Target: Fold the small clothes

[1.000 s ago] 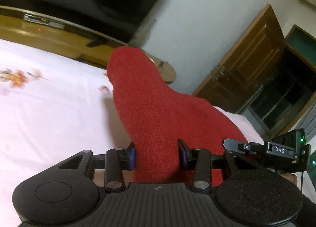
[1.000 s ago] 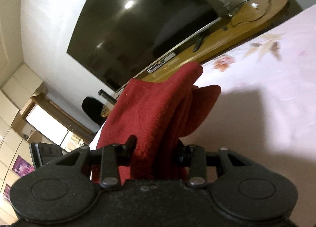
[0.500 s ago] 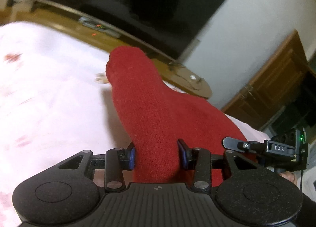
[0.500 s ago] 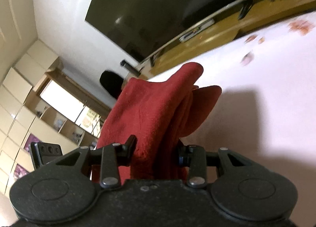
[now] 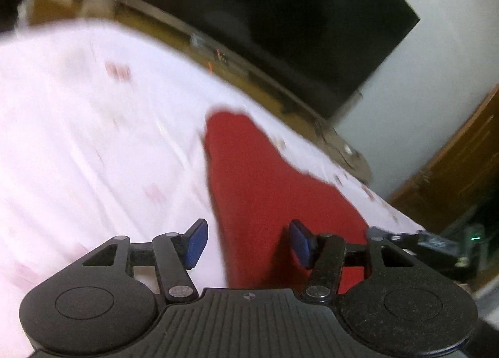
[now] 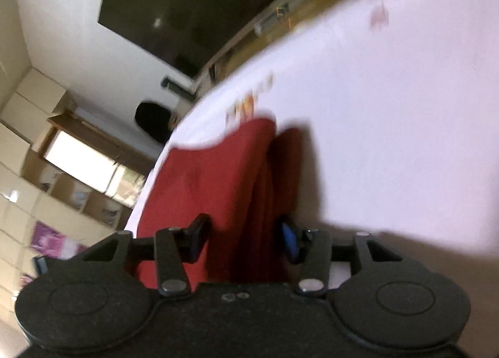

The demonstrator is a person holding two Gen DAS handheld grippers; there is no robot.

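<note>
A red fleece garment [image 5: 268, 189] lies on the pale pink floral bed sheet [image 5: 93, 146]. In the left wrist view my left gripper [image 5: 248, 241] is open, its blue pads standing apart on either side of the cloth, the left pad clear of it. In the right wrist view the same garment [image 6: 218, 183] is bunched in folds between the fingers of my right gripper [image 6: 244, 238], which is shut on it. The frames are motion-blurred.
A large dark TV [image 5: 265, 15] hangs on the wall above a wooden console [image 5: 237, 62] beyond the bed. A wooden door [image 5: 452, 171] is at the right. Cabinets and shelves [image 6: 46, 152] stand at the left in the right wrist view.
My left gripper has opened and let go of the red garment. Both grippers have tilted downward towards the bed, and the garment now lies lower on the sheet.
</note>
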